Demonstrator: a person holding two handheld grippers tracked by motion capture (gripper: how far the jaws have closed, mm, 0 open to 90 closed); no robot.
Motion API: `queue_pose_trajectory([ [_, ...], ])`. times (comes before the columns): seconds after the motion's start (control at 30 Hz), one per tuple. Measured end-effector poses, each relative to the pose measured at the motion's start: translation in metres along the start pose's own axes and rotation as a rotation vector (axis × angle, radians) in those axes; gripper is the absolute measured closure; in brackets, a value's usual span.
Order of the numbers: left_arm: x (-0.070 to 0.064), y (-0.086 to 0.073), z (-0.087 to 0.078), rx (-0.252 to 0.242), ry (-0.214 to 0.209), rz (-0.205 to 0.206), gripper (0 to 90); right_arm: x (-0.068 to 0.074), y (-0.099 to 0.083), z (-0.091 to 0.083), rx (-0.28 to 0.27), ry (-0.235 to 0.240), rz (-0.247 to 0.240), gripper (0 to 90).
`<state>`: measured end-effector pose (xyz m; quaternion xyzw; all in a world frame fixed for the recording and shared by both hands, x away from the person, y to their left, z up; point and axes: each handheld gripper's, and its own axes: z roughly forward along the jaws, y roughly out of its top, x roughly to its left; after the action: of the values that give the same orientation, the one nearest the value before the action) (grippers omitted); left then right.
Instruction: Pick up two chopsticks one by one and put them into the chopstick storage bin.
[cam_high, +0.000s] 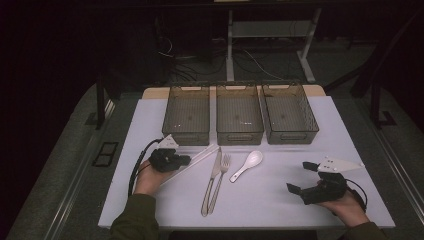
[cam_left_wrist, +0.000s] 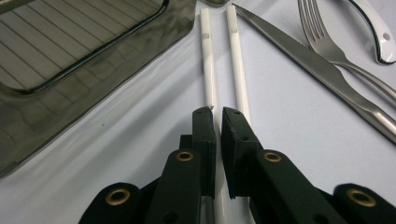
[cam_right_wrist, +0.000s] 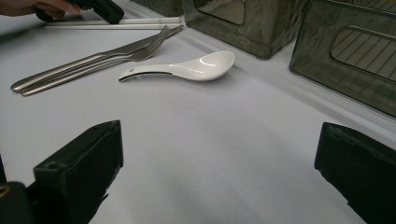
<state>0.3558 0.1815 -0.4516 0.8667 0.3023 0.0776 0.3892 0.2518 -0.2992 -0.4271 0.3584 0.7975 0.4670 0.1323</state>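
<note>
The left tongs sit nearly closed over a pair of white chopsticks lying on the white surface; they may already pinch one stick. A smoky plastic bin lies to the left; a knife, fork and white spoon handle lie to the right.

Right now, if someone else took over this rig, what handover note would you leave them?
Left gripper: fingers nearly closed around one of the white chopsticks, which lie on the table beside the left bin; whether they grip it is unclear.
Right gripper: open, holding nothing, resting right of the cutlery.
Knife, fork and white spoon lie in front of the bins.
Done: nothing binned; all three bins look empty.
Left: probably lift the chopsticks, then sort the rest.
</note>
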Motion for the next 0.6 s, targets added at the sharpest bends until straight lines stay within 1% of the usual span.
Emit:
queue_pose_trajectory([
  [0.1, -0.0010, 0.0005, 0.0003, 0.001, 0.005, -0.001, 84.1, 0.0002, -0.0001, 0.0002, 0.001, 0.001, 0.000, 1.3],
  [0.13, -0.0016, 0.0011, 0.0002, 0.006, 0.009, 0.005, 84.2, 0.0003, -0.0001, 0.0002, 0.000, 0.001, -0.001, 1.3],
  [0.2, -0.0015, 0.0012, 0.0002, 0.005, 0.010, 0.002, 84.3, 0.0003, -0.0001, 0.0001, 0.000, 0.000, -0.001, 1.3],
  [0.23, -0.0007, 0.0015, -0.0004, 0.013, 0.007, -0.006, 84.3, 0.0003, -0.0001, 0.0000, -0.001, 0.000, -0.001, 1.3],
  [0.27, 0.0004, 0.0016, -0.0005, 0.012, 0.004, 0.002, 84.4, 0.0003, -0.0001, -0.0001, -0.001, 0.000, -0.001, 1.3],
  [0.33, -0.0008, 0.0016, -0.0005, 0.012, 0.008, -0.003, 84.4, 0.0005, -0.0001, -0.0005, -0.001, 0.001, 0.000, 1.3],
  [0.37, -0.0008, 0.0021, -0.0008, 0.014, 0.013, 0.011, 84.3, 0.0004, -0.0001, -0.0006, -0.002, 0.001, -0.002, 1.3],
  [0.4, -0.0015, 0.0020, -0.0011, 0.015, 0.017, 0.002, 84.4, 0.0007, -0.0001, -0.0008, -0.001, 0.002, 0.002, 1.3],
  [0.57, -0.0010, 0.0023, -0.0044, 0.015, 0.024, -0.004, 84.4, 0.0004, 0.0000, -0.0014, -0.007, 0.001, -0.002, 1.3],
  [0.6, -0.0015, 0.0029, -0.0058, 0.015, 0.025, 0.000, 84.4, 0.0004, 0.0000, -0.0015, -0.009, 0.001, -0.001, 1.3],
])
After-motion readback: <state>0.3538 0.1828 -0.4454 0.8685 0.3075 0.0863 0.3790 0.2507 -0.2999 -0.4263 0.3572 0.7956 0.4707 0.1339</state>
